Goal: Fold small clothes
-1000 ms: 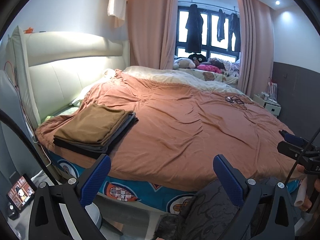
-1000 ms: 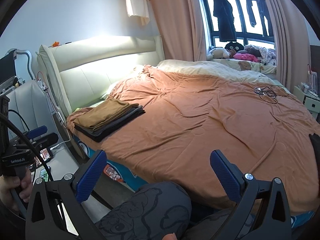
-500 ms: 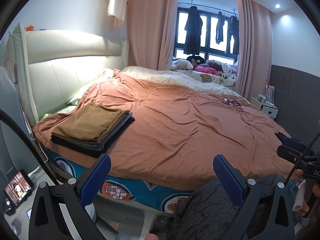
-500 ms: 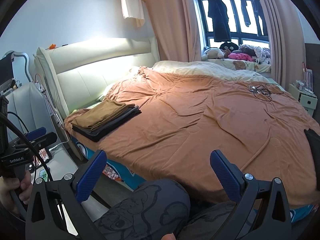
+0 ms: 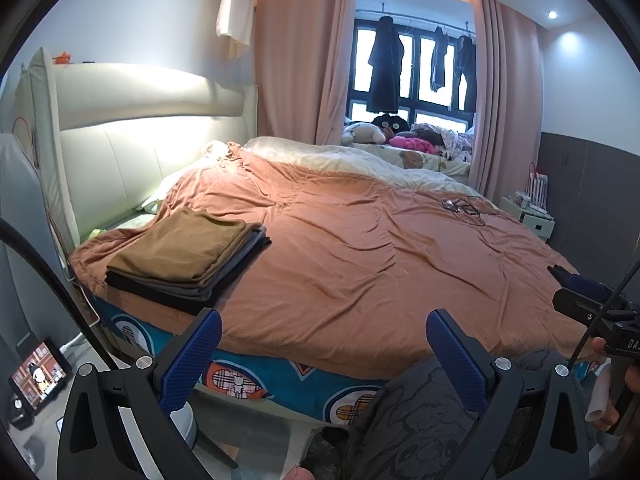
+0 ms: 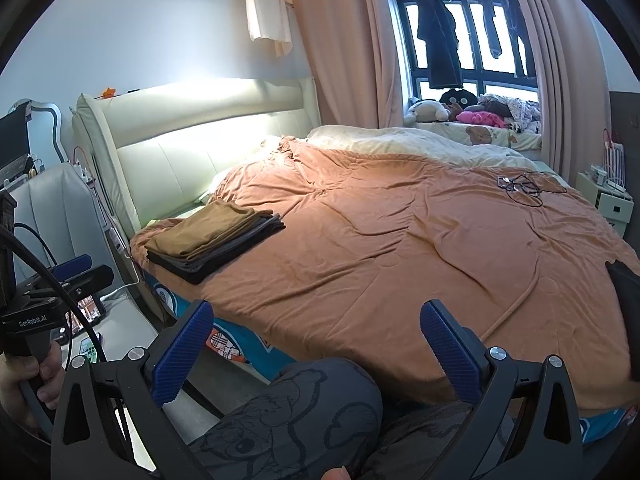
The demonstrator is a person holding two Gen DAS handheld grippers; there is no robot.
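both views drifted slightly; left claw (image 5: 324, 354) and right claw (image 6: 318, 344) gape wide, empty.

Stack of folded clothes (image 5: 182, 258) (image 6: 212, 240): flat on orange bedspread (image 5: 360, 256) (image 6: 392, 248), near corner of bed beside headboard. Top piece olive-brown, folded to neat rectangle. Beneath, several grey layers, edges stepped. Bottom piece black, showing wider at near edge. Pile square, untilted, fully folded.
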